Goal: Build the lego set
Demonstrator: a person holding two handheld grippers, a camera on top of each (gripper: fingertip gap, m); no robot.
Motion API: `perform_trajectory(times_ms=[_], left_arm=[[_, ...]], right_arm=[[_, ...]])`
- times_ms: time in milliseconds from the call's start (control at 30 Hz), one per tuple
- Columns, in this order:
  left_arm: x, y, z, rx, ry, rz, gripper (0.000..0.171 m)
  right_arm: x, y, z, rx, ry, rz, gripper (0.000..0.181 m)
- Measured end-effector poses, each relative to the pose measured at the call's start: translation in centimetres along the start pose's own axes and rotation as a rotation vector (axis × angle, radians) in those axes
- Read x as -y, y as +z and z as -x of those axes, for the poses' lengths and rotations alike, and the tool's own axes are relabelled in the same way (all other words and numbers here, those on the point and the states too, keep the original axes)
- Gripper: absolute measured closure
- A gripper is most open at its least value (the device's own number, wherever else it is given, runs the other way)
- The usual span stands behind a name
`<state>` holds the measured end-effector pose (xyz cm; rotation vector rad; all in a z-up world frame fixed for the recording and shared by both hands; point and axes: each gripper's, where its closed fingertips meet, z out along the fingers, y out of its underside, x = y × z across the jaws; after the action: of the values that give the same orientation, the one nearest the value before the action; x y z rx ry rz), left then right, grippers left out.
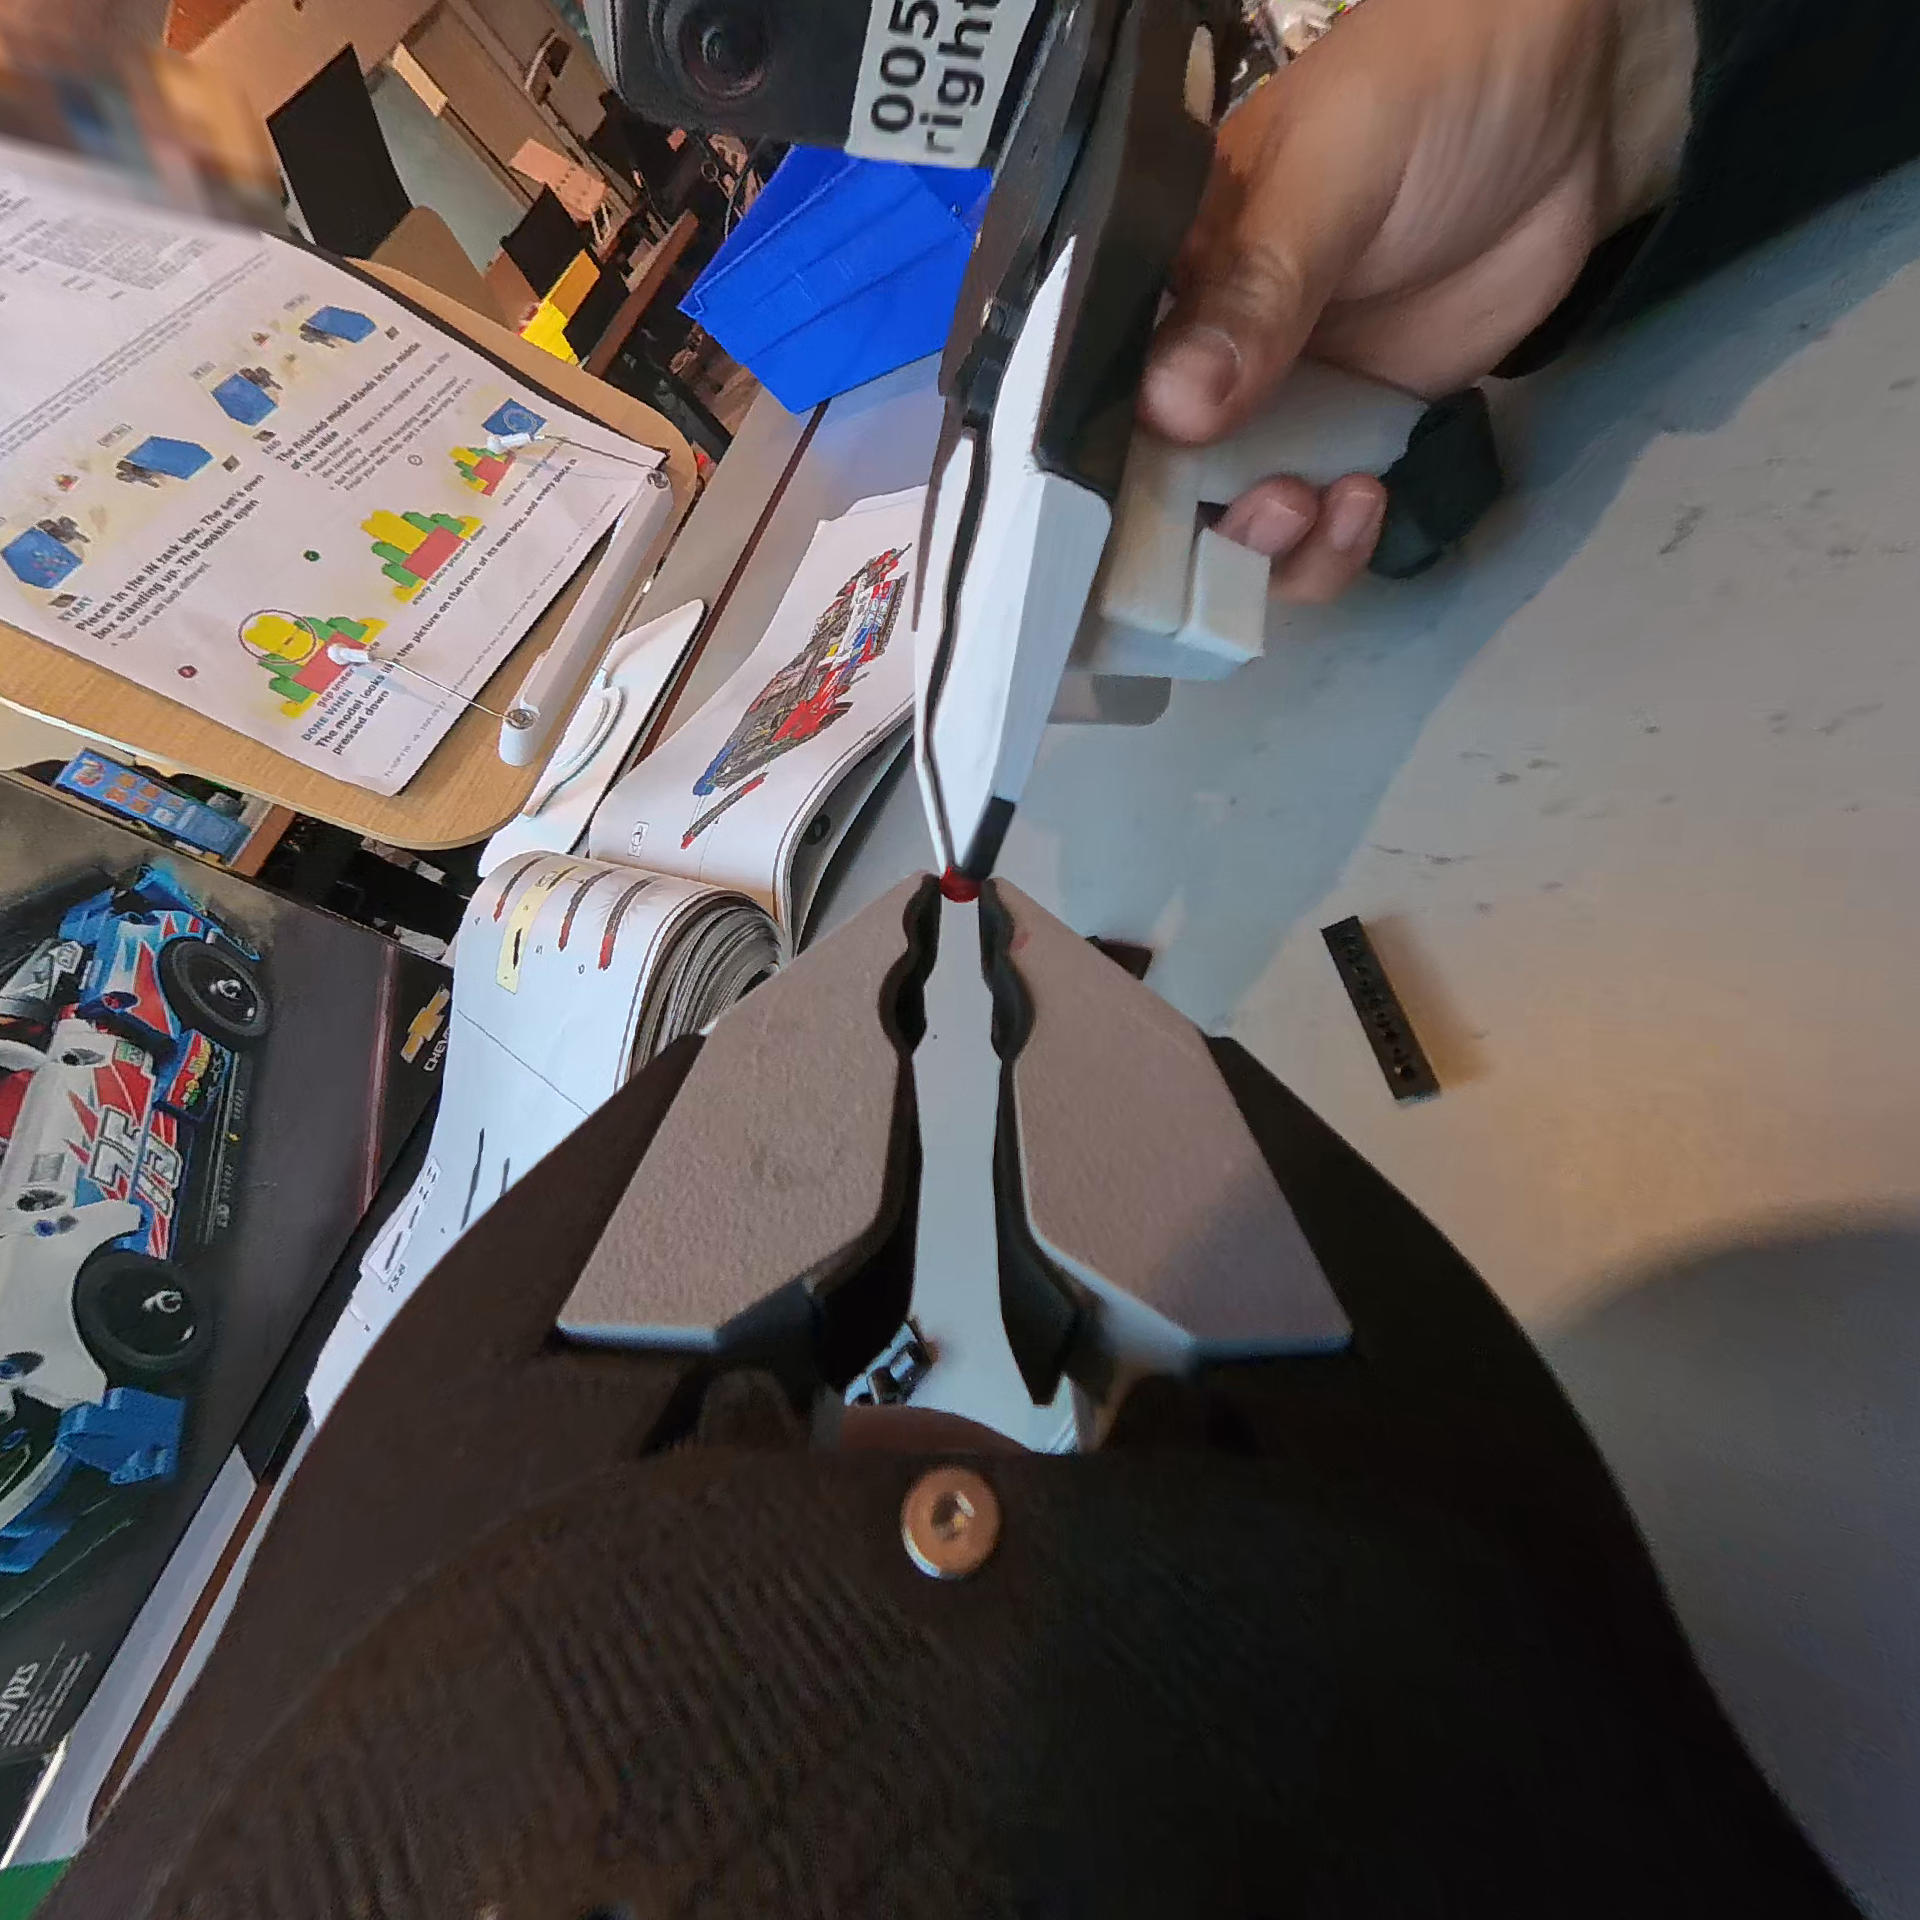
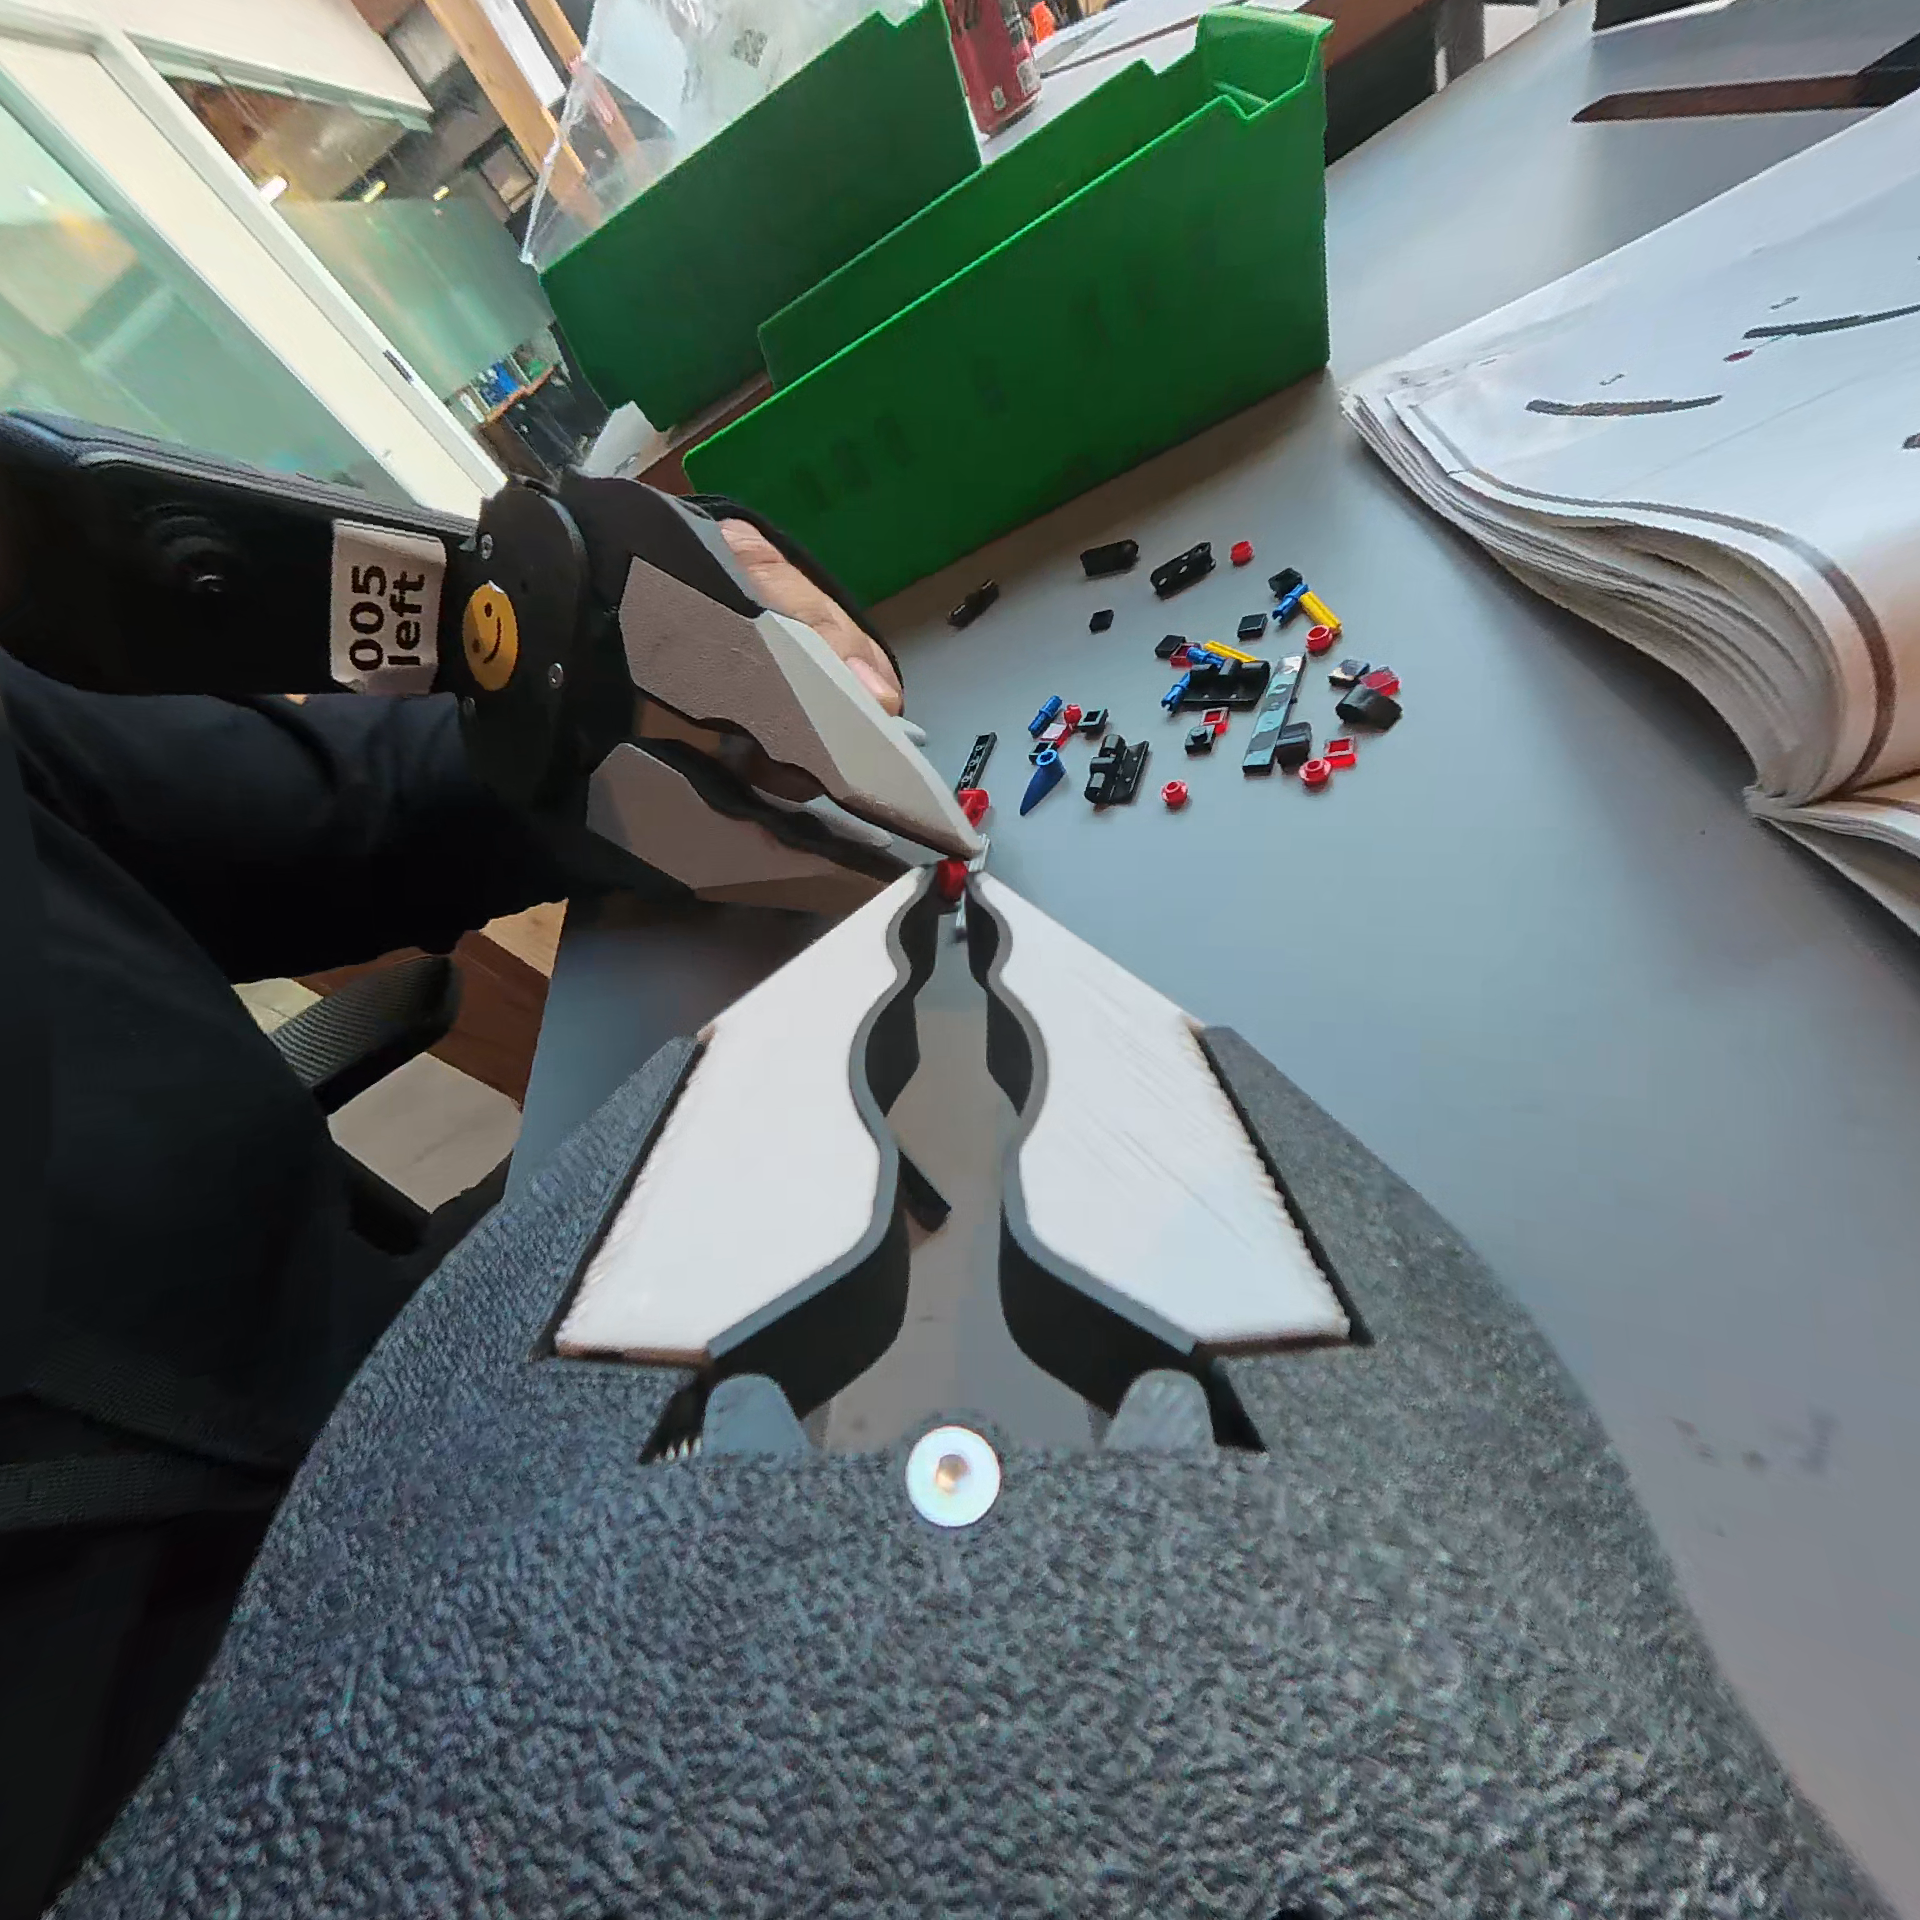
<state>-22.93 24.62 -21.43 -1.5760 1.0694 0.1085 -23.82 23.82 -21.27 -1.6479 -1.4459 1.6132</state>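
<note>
both grippers meet tip to tip above the grey table (image 2: 1455, 1039). the left gripper (image 1: 956, 894) is pinched down to a narrow gap at its tips, clamped on a small red lego piece (image 1: 958, 886). the right gripper (image 2: 951, 883) comes in from the opposite side; its tips are also nearly closed and touch the same red piece (image 2: 948, 871), with a thin black part at the tip beside it (too small to identify). which of the two actually carries the piece, i cannot tell; both press on it.

a hand (image 1: 1382, 208) grips the right gripper's handle in the left wrist view.

loose lego parts (image 2: 1236, 686), black, red, blue and yellow, lie scattered on the table beyond the tips, near two green bins (image 2: 1039, 395). a single black technic beam (image 1: 1382, 1008) lies apart on the table, right of the left gripper. the open instruction booklet (image 1: 790, 707) sits left of the tips; the set's box (image 1: 156, 1195), showing a blue and white race car, lies further left. a blue bin (image 1: 842, 270) stands behind.
</note>
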Motion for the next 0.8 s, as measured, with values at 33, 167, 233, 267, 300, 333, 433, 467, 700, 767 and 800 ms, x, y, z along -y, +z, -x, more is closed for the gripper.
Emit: perform_trajectory(times_ms=[33, 167, 233, 267, 300, 333, 433, 467, 700, 767, 800], left_arm=[[0.1, -0.1, 0.0, 0.0, -0.003, -0.008, 0.168], [0.8, -0.4, 0.1, -0.004, -0.016, -0.048, 0.167], [1.0, -0.5, 0.0, -0.006, -0.007, -0.064, 0.167], [1.3, -0.6, 0.0, -0.005, -0.006, -0.079, 0.167], [1.6, -0.8, 0.1, -0.001, -0.005, -0.099, 0.167], [1.9, -0.9, 0.1, 0.004, -0.004, -0.115, 0.167], [2.3, -1.2, 0.1, -0.021, -0.031, -0.139, 0.167], [2.4, -1.3, 0.1, -0.032, -0.053, -0.148, 0.167], [0.5, -0.4, 0.3, -0.027, -0.063, -0.033, 0.168], [0.1, -0.2, 0.2, -0.009, -0.027, 0.002, 0.168], [-0.1, -0.1, 0.3, 0.004, -0.003, 0.019, 0.168]], right_arm=[[0.1, -0.1, 0.1, 0.019, 0.015, -0.006, 0.178], [0.4, -0.3, 0.7, 0.121, 0.132, -0.033, 0.179], [0.5, -0.4, 1.0, 0.17, 0.192, -0.037, 0.179], [0.6, -0.5, 1.2, 0.202, 0.222, -0.044, 0.179], [0.8, -0.6, 1.5, 0.235, 0.252, -0.054, 0.179], [0.9, -0.7, 1.7, 0.263, 0.277, -0.062, 0.179], [1.1, -0.8, 2.2, 0.325, 0.333, -0.07, 0.179], [1.1, -0.9, 2.3, 0.339, 0.347, -0.074, 0.179], [0.1, -0.4, -0.1, 0.117, 0.208, -0.028, 0.17], [0.0, -0.3, -0.6, 0.047, 0.132, -0.018, 0.17], [0.0, -0.2, -0.7, 0.021, 0.091, -0.013, 0.17]])
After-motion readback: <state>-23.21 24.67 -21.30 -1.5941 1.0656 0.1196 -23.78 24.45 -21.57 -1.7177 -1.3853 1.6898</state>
